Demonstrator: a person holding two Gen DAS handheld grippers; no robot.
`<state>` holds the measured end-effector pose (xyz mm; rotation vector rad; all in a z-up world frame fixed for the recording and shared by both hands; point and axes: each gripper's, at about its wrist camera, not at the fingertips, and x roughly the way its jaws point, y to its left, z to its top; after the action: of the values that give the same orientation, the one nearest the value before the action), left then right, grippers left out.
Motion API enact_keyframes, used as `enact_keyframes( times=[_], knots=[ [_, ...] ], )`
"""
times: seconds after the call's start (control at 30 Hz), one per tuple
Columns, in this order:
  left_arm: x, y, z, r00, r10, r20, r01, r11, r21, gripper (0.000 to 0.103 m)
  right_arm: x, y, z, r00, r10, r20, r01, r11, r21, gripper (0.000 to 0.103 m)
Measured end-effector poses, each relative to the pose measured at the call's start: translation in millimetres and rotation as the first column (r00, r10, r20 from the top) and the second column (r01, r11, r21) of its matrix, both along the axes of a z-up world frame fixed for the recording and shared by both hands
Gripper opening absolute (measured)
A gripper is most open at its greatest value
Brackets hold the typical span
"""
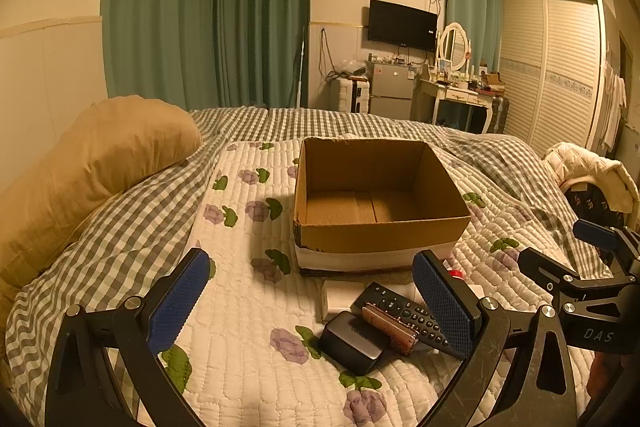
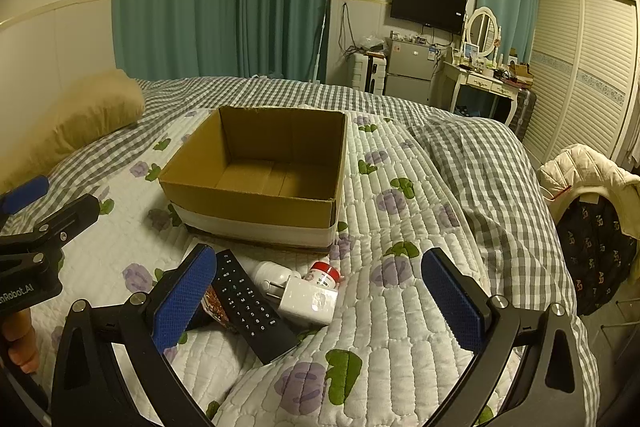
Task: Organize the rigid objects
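Quilted floral bedding (image 2: 400, 307) carries an open cardboard box (image 2: 256, 167); just before it lie a black remote (image 2: 248, 307), white charger (image 2: 308, 299) and dark power brick (image 1: 352, 343). Left gripper (image 1: 316, 303) and right gripper (image 2: 320, 303) hover over this clutter, jaws wide apart, gripping nothing.

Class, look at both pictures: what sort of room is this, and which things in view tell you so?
Most likely a bedroom: a bed with a grey checked duvet, a tan pillow and a white louvred wardrobe.
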<state>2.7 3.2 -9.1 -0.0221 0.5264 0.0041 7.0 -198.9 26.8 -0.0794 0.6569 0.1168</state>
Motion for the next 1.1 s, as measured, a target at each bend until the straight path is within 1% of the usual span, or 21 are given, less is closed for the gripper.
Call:
enact_keyframes(
  times=[0.5, 0.63, 0.77, 0.87, 0.97, 1.03, 1.1],
  knots=[
    [0.3, 0.1, 3.7, 1.000, 0.001, 0.011, -0.001, 1.000, -0.005, 0.103, -2.3, 1.8, 5.3, 1.000, 0.012, 0.005, -0.012, 1.000, -0.008, 0.103],
    [2.4, -2.2, 8.9, 1.000, -0.005, 0.010, 0.005, 1.000, 0.006, 0.103, -0.9, 1.7, 11.1, 1.000, 0.017, 0.004, -0.017, 1.000, -0.012, 0.103],
    [7.9, -5.6, 7.2, 1.000, -0.011, -0.004, 0.011, 1.000, 0.016, 0.103, 3.5, -0.8, 13.9, 1.000, 0.022, -0.008, -0.022, 1.000, -0.013, 0.103],
    [16.5, -6.6, -0.9, 0.999, -0.011, -0.035, 0.011, 1.000, 0.021, 0.103, 11.7, -2.7, 10.4, 0.999, 0.031, -0.036, -0.032, 0.999, -0.010, 0.103],
    [28.5, -5.9, -15.6, 0.996, -0.021, -0.092, 0.022, 1.000, 0.010, 0.103, 22.1, -3.5, 0.0, 0.996, 0.038, -0.074, -0.040, 0.999, -0.024, 0.103],
    [35.4, -5.6, -27.6, 0.991, -0.022, -0.130, 0.024, 1.000, 0.009, 0.103, 31.3, -4.9, -12.3, 0.992, 0.041, -0.117, -0.045, 0.999, -0.028, 0.103],
    [41.1, -5.9, -39.5, 0.986, -0.009, -0.164, 0.013, 1.000, 0.025, 0.103, 38.8, -6.6, -25.6, 0.986, 0.043, -0.160, -0.047, 0.999, -0.022, 0.103]
  ],
)
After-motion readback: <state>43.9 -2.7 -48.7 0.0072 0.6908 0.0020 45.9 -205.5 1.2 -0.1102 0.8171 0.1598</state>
